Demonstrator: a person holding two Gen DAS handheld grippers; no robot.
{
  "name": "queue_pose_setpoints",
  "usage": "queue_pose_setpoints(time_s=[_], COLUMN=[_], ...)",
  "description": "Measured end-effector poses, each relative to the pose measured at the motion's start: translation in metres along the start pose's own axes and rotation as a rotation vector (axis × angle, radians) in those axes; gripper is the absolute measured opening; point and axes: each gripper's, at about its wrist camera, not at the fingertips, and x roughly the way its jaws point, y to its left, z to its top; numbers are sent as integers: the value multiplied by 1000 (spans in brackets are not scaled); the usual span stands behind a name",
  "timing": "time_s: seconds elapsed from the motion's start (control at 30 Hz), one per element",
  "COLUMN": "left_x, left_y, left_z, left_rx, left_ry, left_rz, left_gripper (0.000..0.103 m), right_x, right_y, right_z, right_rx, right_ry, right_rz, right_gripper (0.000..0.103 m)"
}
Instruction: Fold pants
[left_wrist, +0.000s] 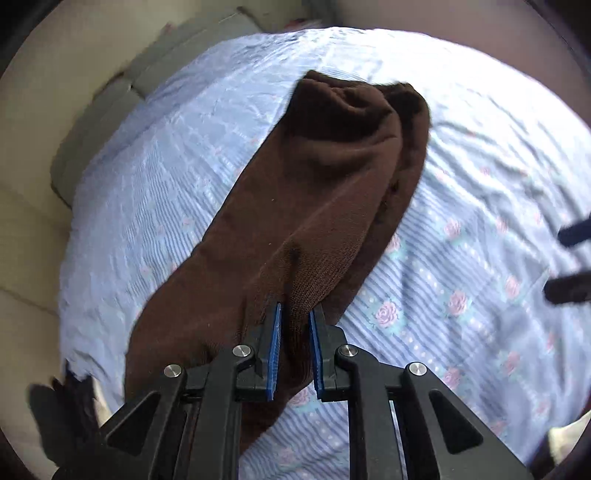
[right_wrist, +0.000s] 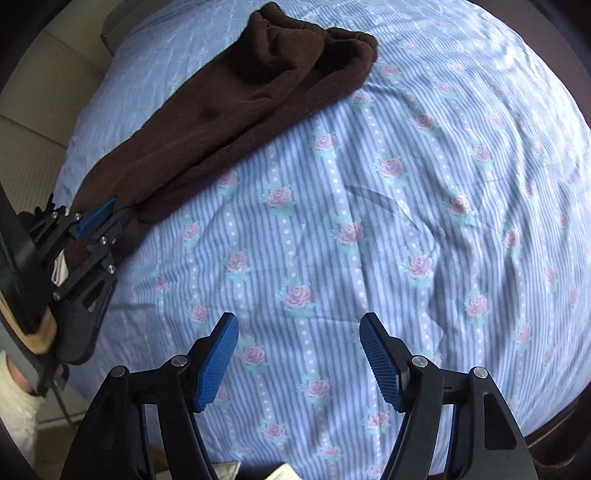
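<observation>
The left tool pinches brown pants above the floral sheet.

Bed sheet, light blue stripes with pink roses, wrinkled, fills most of both views. Bright light washes out the sheet toward 1–2 o'clock in the left wrist view. Beige tiled floor at 9 o'clock. Grey cushion-like blocks along the bed edge at 10–11 o'clock, blurred.

Both wrist views down over bedsheet
</observation>
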Motion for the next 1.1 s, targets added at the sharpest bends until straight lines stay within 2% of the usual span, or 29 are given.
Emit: queue_pose_setpoints(time_s=[0.07, 0.1, 0.2, 0.33, 0.5, 0.6, 0.7, 0.83, 0.9, 0.93, 0.97, 1.03, 1.1], left_x=[5, 9, 22, 30, 26, 20, 25, 29, 27, 24, 20, 16, 25], left_y=[44, 60, 94, 104, 117, 124, 131, 123, 111, 105, 98, 85, 68], left_z=[8, 9, 16, 20, 16, 11, 7, 4, 4, 3, 2, -1, -10], left_rx=[-183, -244, -325, -324, -338, -325, -335, -328, -294, -280, -273, -263, -254], left_ry=[40, 50, 74, 102, 99, 89, 102, 124, 121, 117, 112, 111, 147], left_rz=[-138, -180, -249, -291, -330, -309, -300, -311, -320, -337, -362, -397, -409], left_gripper=[18, 18, 19, 19, 20, 20, 21, 22, 25, 28, 31, 35, 38], right_x=[-3, -5, -9, -5, 24, 46, 63, 93, 98, 96, 91, 78, 74], right_y=[12, 20, 53, 105, 150, 169, 188, 186, 185, 181, 176, 165, 154], right_z=[12, 18, 41, 73, 107, 119, 126, 136, 131, 125, 117, 96, 78], right_rx=[-60, -101, -247, -437, -569, -640, -720, -642, -621, -606, -582, -561, -529], right_ry=[-21, -34, -70, -99, -64, -3, 4, 130, 145, 147, 148, 121, 101], right_rz=[71, 103, 190, 279, 332, 331, 291, 341, 329, 341, 349, 353, 343], right_gripper=[67, 66, 64, 62, 60, 60, 60, 60, 47, 35, 30, 26, 25])
